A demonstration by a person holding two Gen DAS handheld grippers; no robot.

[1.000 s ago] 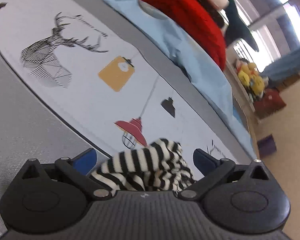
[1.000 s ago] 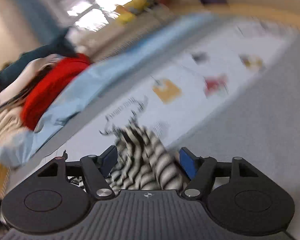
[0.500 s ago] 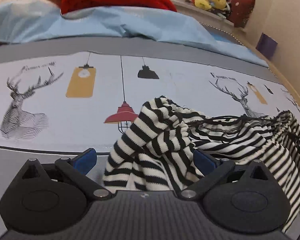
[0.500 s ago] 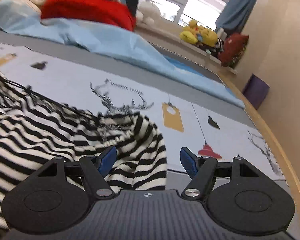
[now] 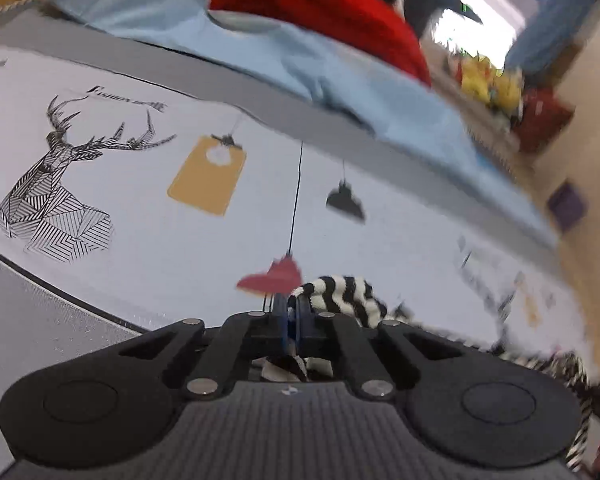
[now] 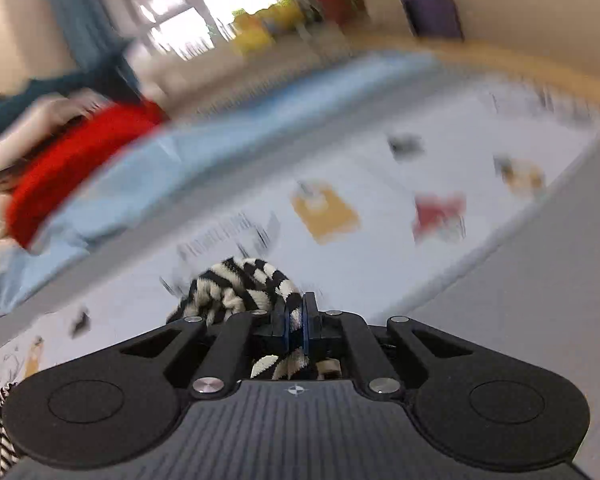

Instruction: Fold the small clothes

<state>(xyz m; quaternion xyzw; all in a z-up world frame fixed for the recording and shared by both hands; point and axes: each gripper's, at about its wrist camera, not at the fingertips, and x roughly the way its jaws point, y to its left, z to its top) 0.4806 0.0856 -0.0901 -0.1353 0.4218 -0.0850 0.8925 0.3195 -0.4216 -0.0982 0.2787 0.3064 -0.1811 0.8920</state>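
A black-and-white striped garment [image 5: 342, 295] lies bunched on the white printed sheet [image 5: 148, 232]. In the left wrist view my left gripper [image 5: 292, 309] is shut on one edge of it, and stripes show between and behind the blue pads. More striped cloth trails off to the lower right, blurred. In the right wrist view my right gripper [image 6: 303, 314] has its jaws closing on another bunch of the striped garment [image 6: 240, 284]. The blue pads press a fold of it, and the cloth bulges out to the left of the fingers.
The sheet carries deer, lamp and tag prints and lies on a grey mat [image 5: 32, 320]. Behind it are a light blue cloth [image 5: 268, 60], a red cushion [image 5: 324, 20] and stacked pale textiles. Yellow toys [image 5: 488, 80] sit by the window; a beige wall [image 6: 520, 8] rises on the right.
Both grippers have gone from open around the striped cloth to closed on it. Both cameras swung and dipped, so the views are blurred and the garment is now bunched at the fingertips.
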